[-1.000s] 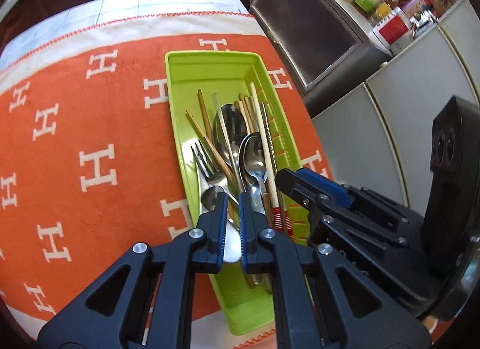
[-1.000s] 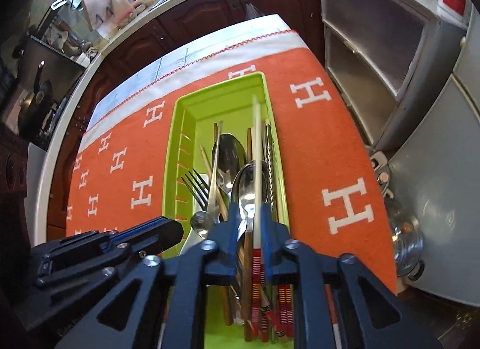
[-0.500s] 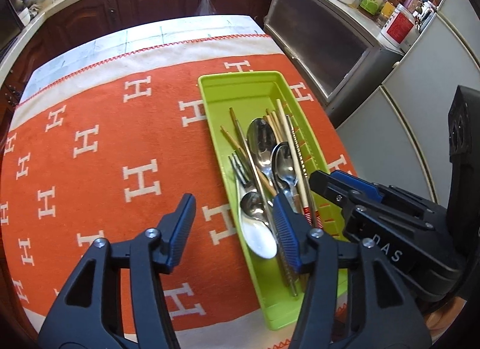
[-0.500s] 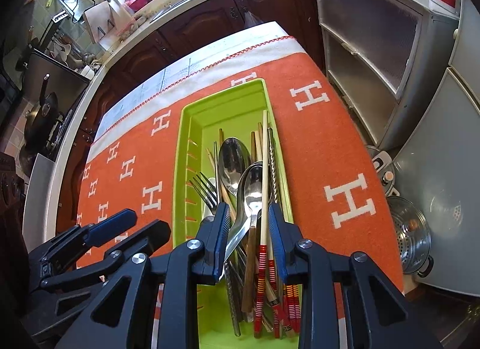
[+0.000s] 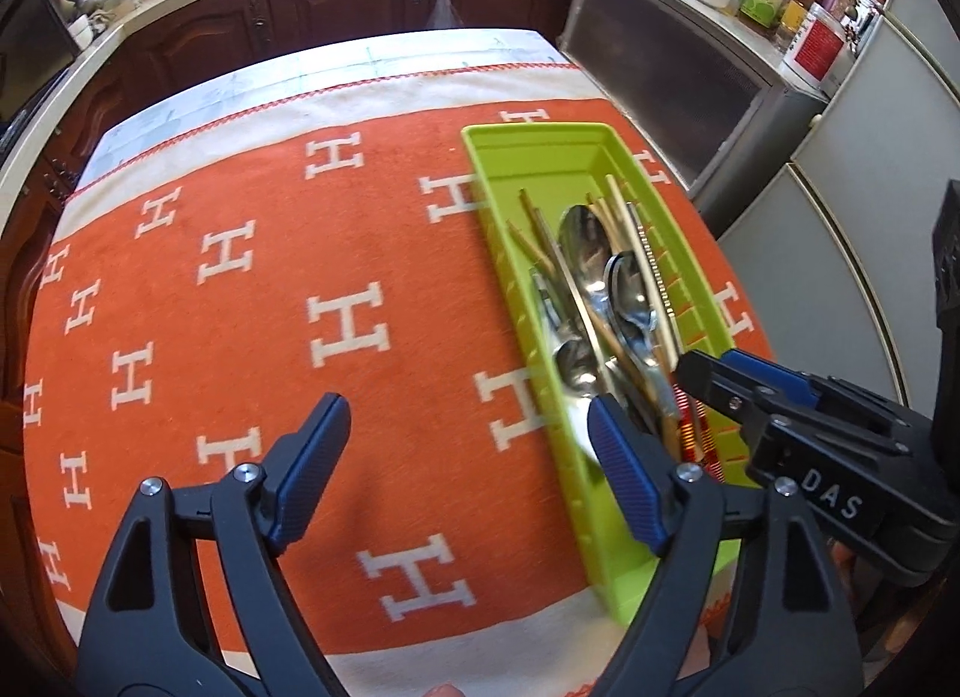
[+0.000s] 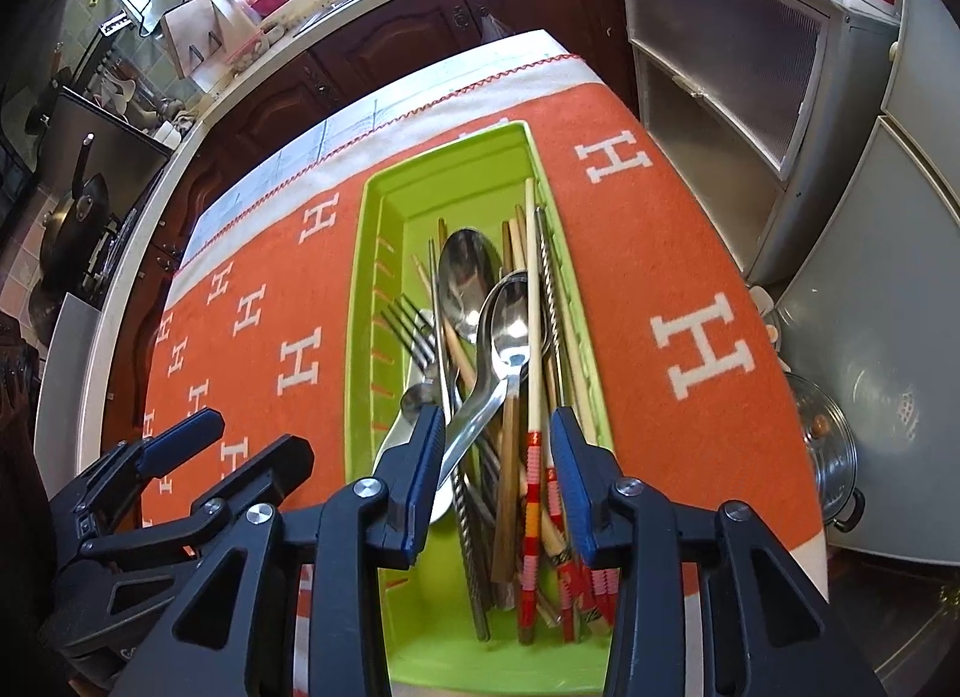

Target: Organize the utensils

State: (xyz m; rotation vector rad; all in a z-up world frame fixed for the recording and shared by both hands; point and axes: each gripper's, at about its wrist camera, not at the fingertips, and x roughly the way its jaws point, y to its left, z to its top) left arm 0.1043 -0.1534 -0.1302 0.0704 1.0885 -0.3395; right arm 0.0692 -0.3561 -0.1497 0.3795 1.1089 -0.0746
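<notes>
The green tray (image 6: 366, 301), loaded with spoons (image 6: 510, 325), a fork (image 6: 414, 337) and chopsticks (image 6: 531, 337), lies on the orange cloth (image 5: 300, 277) near the counter's right edge. Right hand-held gripper (image 6: 498, 457): fingers apart, over the handles. Left hand-held gripper (image 5: 468, 445): fingers wide apart, empty, straddling the tray's left wall.

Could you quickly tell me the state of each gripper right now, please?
Left gripper: open, holding nothing, above the orange cloth beside the green tray.
Right gripper: open, holding nothing, fingers straddling the utensils in the tray.
</notes>
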